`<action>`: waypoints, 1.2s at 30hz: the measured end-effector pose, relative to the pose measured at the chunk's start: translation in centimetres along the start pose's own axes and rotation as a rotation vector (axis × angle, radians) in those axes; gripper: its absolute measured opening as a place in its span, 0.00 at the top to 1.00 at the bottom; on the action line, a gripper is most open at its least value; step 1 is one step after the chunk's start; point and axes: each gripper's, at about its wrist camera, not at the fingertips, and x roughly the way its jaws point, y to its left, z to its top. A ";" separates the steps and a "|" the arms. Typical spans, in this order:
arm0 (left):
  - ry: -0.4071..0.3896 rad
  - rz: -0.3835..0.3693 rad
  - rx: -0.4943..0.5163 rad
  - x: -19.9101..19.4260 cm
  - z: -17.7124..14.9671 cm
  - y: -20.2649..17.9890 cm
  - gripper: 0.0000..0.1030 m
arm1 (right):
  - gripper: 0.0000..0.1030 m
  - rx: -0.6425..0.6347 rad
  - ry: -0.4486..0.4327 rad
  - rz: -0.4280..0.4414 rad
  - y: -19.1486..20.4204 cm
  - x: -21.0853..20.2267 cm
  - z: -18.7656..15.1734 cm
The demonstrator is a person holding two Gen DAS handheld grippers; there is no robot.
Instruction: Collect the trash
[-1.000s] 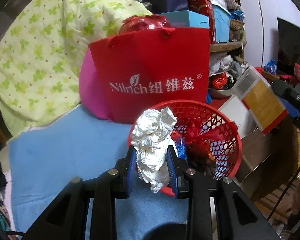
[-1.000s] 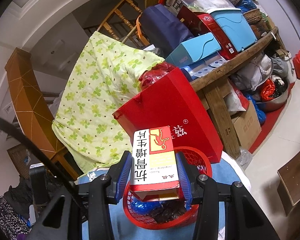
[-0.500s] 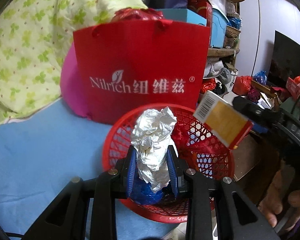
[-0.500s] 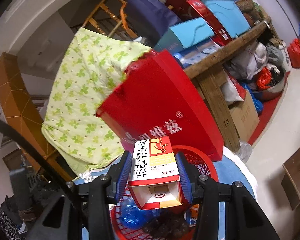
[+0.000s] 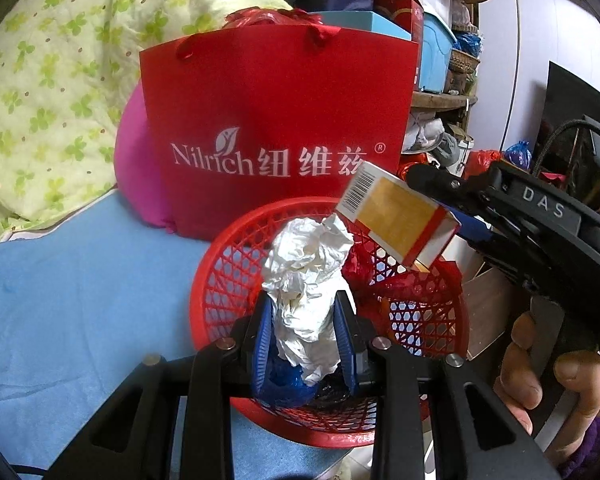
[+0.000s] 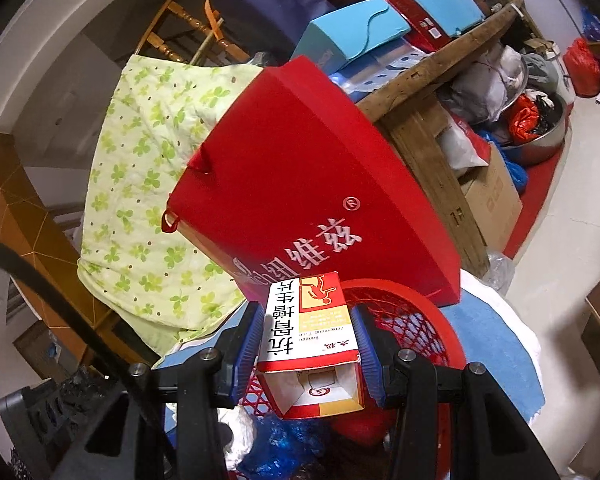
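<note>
Cluttered shelves, stacked boxes and a clover-print quilt (image 5: 60,80) crowd the room behind a blue cloth-covered surface (image 5: 80,300), where a red mesh basket (image 5: 220,280) sits just in front of a red Nilrich gift bag (image 5: 276,120). Blue and red plastic scraps already lie in the basket, so it evidently serves as the trash bin. The left gripper (image 5: 306,332) is clamped on a crumpled wad of white paper (image 5: 308,280), held over the basket's near rim so that letting go should drop it inside. The right gripper (image 6: 306,344) grips an empty medicine carton (image 6: 312,332) by its two sides, open end toward the camera, tilted above the basket's far side. Both pieces seem poised for release; the carton, light and hollow, could bounce off the rim if dropped from too far out.
</note>
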 end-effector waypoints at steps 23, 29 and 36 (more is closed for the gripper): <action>-0.006 -0.009 -0.007 0.2 -0.1 0.1 0.62 | 0.50 -0.007 -0.042 -0.001 -0.7 -3.4 -0.3; -0.024 -0.011 -0.013 0.0 -0.2 0.2 0.47 | 0.49 -0.024 -0.059 -0.010 -0.7 -5.1 -0.5; -0.046 0.001 -0.009 -0.7 -0.1 0.1 0.35 | 0.49 -0.050 -0.065 -0.031 -0.7 -6.3 -1.1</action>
